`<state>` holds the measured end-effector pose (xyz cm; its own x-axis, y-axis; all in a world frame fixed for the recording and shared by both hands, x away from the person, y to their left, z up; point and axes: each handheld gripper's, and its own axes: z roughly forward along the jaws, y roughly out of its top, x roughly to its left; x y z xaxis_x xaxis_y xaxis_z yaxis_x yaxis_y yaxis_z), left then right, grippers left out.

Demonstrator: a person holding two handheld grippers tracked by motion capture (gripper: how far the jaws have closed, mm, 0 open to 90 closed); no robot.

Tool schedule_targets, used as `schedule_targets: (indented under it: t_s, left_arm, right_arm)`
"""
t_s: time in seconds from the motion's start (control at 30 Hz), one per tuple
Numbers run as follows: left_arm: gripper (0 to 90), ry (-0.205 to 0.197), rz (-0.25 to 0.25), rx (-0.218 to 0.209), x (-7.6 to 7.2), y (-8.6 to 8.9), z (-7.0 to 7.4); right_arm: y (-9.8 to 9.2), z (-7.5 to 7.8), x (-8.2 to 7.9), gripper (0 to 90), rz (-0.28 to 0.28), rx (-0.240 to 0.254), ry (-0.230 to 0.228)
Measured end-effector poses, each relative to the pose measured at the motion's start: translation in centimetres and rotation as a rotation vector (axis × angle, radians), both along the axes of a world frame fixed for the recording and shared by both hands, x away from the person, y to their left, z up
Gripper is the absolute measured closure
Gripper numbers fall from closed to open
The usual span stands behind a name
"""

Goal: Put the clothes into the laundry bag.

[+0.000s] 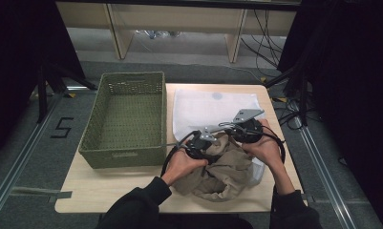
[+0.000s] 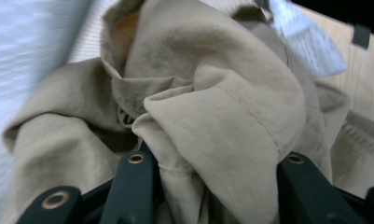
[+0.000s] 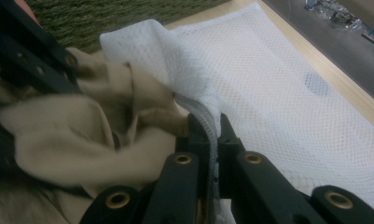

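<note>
- Beige garment (image 1: 222,169): crumpled in a heap at the near edge of the counter (image 1: 108,191), about 5 o'clock from centre, with its far part lying on the near end of the white mesh bag (image 1: 213,107).
- Handling judgement: the garment is soft, limp and light; it will sag and bunch, not slide. Best hold is a thick fold or a stitched hem, seen in the left gripper view (image 2: 240,107).
- The mesh bag is thin, floppy netting; its reinforced zipper edge (image 3: 208,121) is the sound place to grip, and the open weave could snag.
- Left claw (image 1: 198,143): jaws stand apart with a garment fold bulging between them; whether they pinch it I cannot tell.
- Right claw (image 3: 211,135): jaws nearly closed, clamped on the bag's zipper edge, lifting it beside the garment.
- Surroundings: green woven basket (image 1: 124,119), empty, at 9 o'clock on the counter, just beside the bag; it stands clear of the work.
- Obstruction: the two claws sit close together over the bag mouth, and trailing cables (image 1: 167,160) loop near the cloth; tangling is the likely risk.
</note>
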<state>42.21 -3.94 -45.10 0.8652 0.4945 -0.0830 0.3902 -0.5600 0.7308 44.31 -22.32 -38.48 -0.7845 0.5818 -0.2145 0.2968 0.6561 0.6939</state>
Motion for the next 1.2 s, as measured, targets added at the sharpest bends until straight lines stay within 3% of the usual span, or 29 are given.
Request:
schedule_targets:
  t_s: [0.13,0.17,0.27,0.43,0.47,0.5,0.57,0.6,0.67,0.7,0.77,0.8,0.83,0.9,0.97,1.0,1.03,1.1,1.17,1.2]
  left_arm:
    - [63.8,-0.010,0.022,0.040,0.8,-0.3,-0.6]
    - [63.6,0.012,0.072,0.042,1.5,0.1,-1.0]
    - [61.2,0.041,0.118,-0.010,2.0,0.7,-1.5]
    - [40.9,-0.004,0.136,0.004,0.7,1.6,-0.5]
    - [32.4,-0.026,0.145,0.005,0.4,2.0,0.0]
    - [32.4,-0.047,0.161,0.008,0.1,2.5,0.5]
    - [23.6,-0.105,0.196,0.011,-0.3,3.9,1.6]
    - [21.8,-0.105,0.196,0.011,-0.3,3.9,1.6]
    - [19.7,-0.092,0.208,0.011,0.2,4.5,1.7]
    - [15.5,-0.053,0.229,0.015,1.1,4.7,1.1]
    - [15.2,-0.041,0.233,0.011,1.6,4.7,0.7]
    - [15.1,0.007,0.200,0.022,2.7,4.5,-0.2]
    - [15.1,0.007,0.200,0.022,2.7,4.5,-0.2]
    - [17.5,0.098,0.191,-0.030,3.4,4.3,-1.1]
    - [39.3,0.137,0.142,-0.071,3.4,4.2,-1.2]
    - [58.0,0.105,0.125,-0.058,2.7,4.0,-0.7]
    - [63.4,0.069,0.087,-0.016,2.3,3.9,-0.3]
    - [68.3,0.062,0.084,-0.046,1.4,3.2,0.1]
    - [70.1,0.046,0.057,-0.053,0.6,2.6,0.6]
    - [70.5,0.043,0.047,-0.055,0.3,2.2,0.8]
  right_arm:
    - [0.2,0.0,-0.2,89.8,-0.003,0.003,0.011]
    - [0.1,0.1,-0.3,89.8,0.003,-0.001,0.004]
    - [0.3,0.1,-0.7,89.8,0.029,-0.016,0.000]
    - [0.2,-0.1,-0.8,89.8,0.014,-0.014,0.012]
    - [0.2,-0.2,-0.7,89.8,0.012,-0.022,0.009]
    - [0.1,-0.3,-0.6,89.8,0.025,-0.021,0.014]
    - [0.2,-0.4,-0.6,89.8,0.012,-0.017,0.030]
    - [0.2,-0.4,-0.6,89.7,0.013,-0.016,0.031]
    - [0.2,-0.4,-0.6,89.7,0.014,-0.019,0.021]
    - [0.3,-0.4,-0.6,89.7,0.016,-0.023,0.019]
    - [0.4,-0.4,-0.7,89.7,0.019,-0.023,0.022]
    - [0.4,-0.4,-0.7,89.6,0.020,-0.023,0.023]
    - [0.4,-0.5,-0.6,89.6,0.021,-0.024,0.024]
    - [0.3,-0.5,-0.6,89.7,0.020,-0.023,0.029]
    - [0.3,-0.6,-0.6,89.6,0.012,-0.014,0.023]
    - [0.2,-0.5,-0.6,89.7,0.019,-0.020,0.026]
    - [0.2,-0.5,-0.5,89.7,0.018,-0.026,0.021]
    - [0.4,-0.5,-0.5,89.7,0.037,-0.025,0.018]
    - [0.6,-0.5,-0.7,89.7,0.034,-0.019,0.005]
    - [0.7,-0.4,-0.8,89.7,0.028,-0.021,0.020]
